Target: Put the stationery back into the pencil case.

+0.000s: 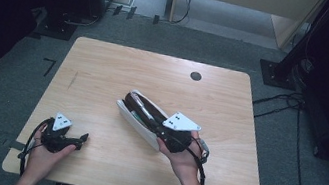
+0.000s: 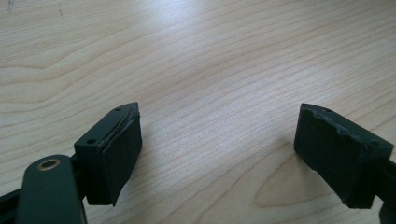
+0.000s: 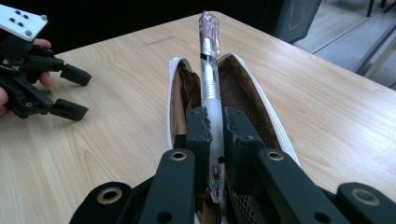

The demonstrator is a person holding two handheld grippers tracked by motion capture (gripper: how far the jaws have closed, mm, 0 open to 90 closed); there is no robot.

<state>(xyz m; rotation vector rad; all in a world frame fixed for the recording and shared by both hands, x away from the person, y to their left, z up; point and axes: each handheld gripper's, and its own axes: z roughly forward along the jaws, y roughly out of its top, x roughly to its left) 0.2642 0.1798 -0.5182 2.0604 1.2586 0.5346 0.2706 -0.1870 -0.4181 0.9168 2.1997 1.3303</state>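
An open pencil case (image 1: pixel 134 118), white outside and brown inside (image 3: pixel 243 93), lies slanted at the middle of the wooden table (image 1: pixel 105 72). My right gripper (image 1: pixel 152 119) reaches along the case's mouth and is shut on a clear pen (image 3: pixel 208 70) with a pinkish top end. In the right gripper view the pen stands between the pads of the right gripper (image 3: pixel 215 126), its top pointing away over the case. My left gripper (image 1: pixel 82 138) rests near the table's front left corner, apart from the case. Its jaws stand open over bare wood in the left gripper view (image 2: pixel 219 140); it also shows at the left of the right gripper view (image 3: pixel 70 91).
A round black grommet (image 1: pixel 196 76) sits in the table's far right part. Dark equipment stands beyond the far left corner, a black stand foot (image 1: pixel 277 73) at the right, with cables (image 1: pixel 283 99) trailing over the grey floor.
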